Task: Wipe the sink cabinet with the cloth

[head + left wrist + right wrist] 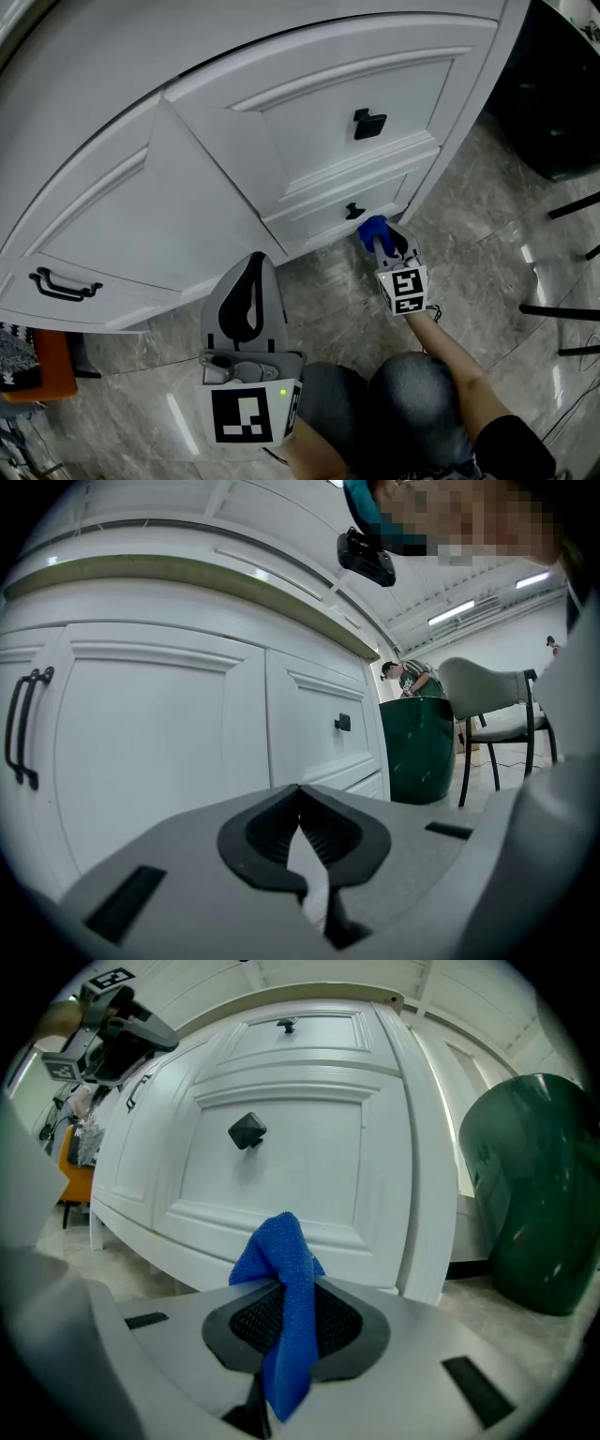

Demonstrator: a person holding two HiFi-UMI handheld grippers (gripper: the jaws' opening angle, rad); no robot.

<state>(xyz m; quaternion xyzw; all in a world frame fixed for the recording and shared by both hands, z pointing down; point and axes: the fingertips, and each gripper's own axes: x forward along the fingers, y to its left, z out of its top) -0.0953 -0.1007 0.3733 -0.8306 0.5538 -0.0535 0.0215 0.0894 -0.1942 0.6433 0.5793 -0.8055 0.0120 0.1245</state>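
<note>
The white sink cabinet (281, 122) fills the upper head view, with two drawers on the right and doors on the left. My right gripper (380, 242) is shut on a blue cloth (371, 228), held low by the bottom drawer near its black knob (353, 211). In the right gripper view the cloth (284, 1279) sticks up between the jaws, just in front of the drawer panel (281, 1147). My left gripper (246, 281) is shut and holds nothing, its tips pointing at the cabinet's base. In the left gripper view its tips (300, 794) meet, facing the white doors (159, 752).
A dark green bin (525, 1194) stands on the floor right of the cabinet. A black door handle (61, 284) sits at the far left. Chair legs (562, 309) cross the marble floor at right. An orange item (42, 366) lies at the lower left.
</note>
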